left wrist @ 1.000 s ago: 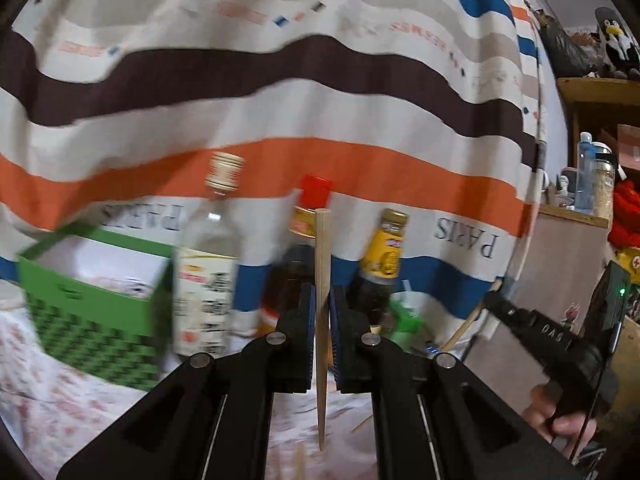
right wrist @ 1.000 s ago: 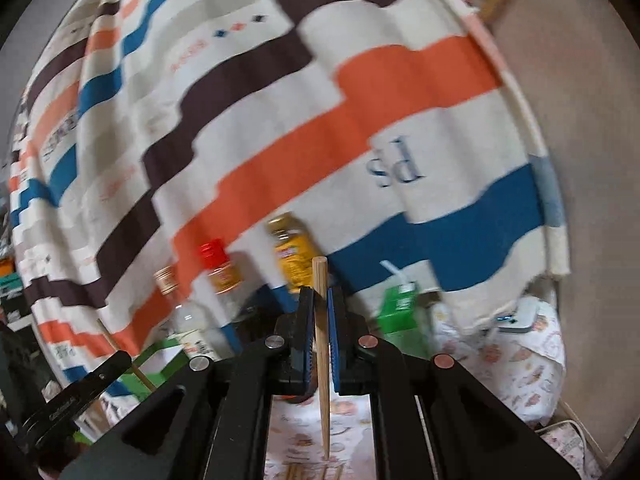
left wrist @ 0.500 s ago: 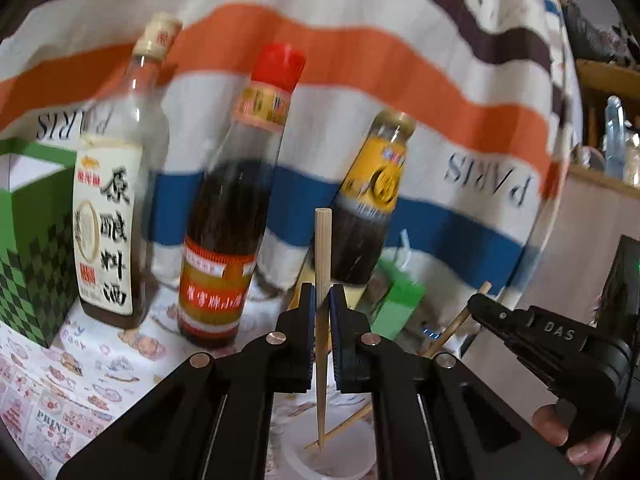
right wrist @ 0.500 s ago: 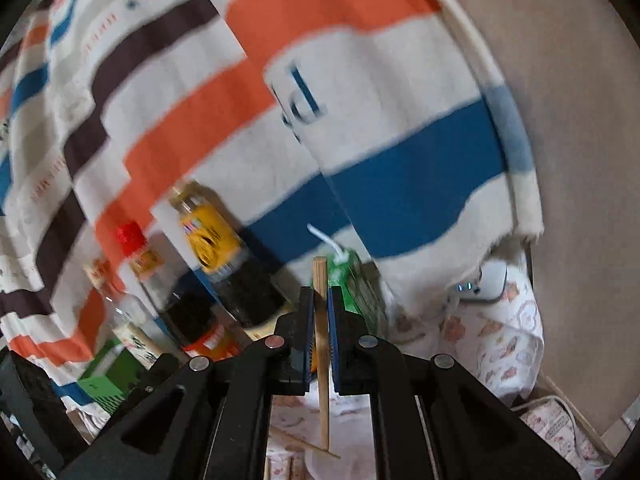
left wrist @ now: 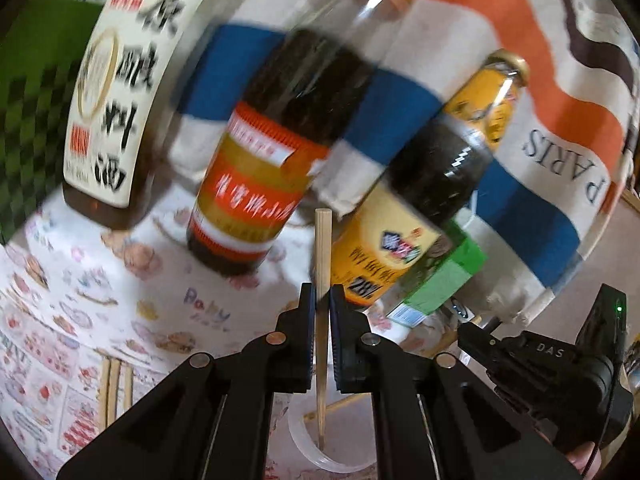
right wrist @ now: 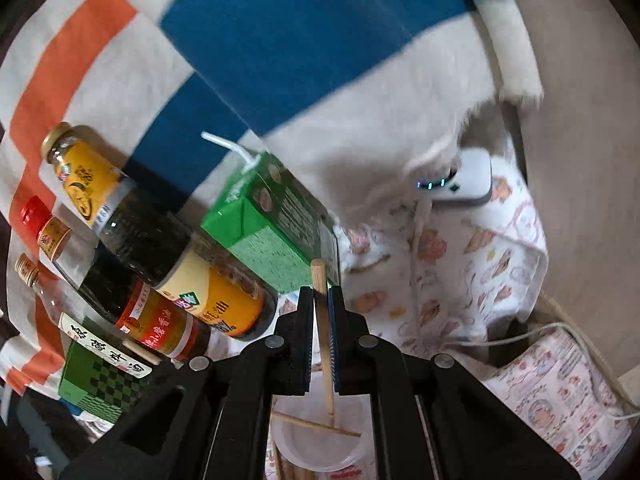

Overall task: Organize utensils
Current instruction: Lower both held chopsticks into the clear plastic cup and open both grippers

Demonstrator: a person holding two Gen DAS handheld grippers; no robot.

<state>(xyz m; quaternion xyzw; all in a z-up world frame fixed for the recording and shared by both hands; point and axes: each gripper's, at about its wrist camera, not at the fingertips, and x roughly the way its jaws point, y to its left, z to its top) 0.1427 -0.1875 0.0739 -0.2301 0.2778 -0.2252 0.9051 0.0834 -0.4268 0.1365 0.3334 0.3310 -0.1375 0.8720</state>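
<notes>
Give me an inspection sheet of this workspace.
Surface: printed tablecloth.
Job's things: one chopstick in the left gripper, one chopstick in the right gripper, both tips over a white cup; loose chopsticks on the cloth.
Clutter: three bottles, green carton, green box, white device.
Grippers: both shut on chopsticks.
Cables: white cable at right.
Surroundings: striped towel behind.
</notes>
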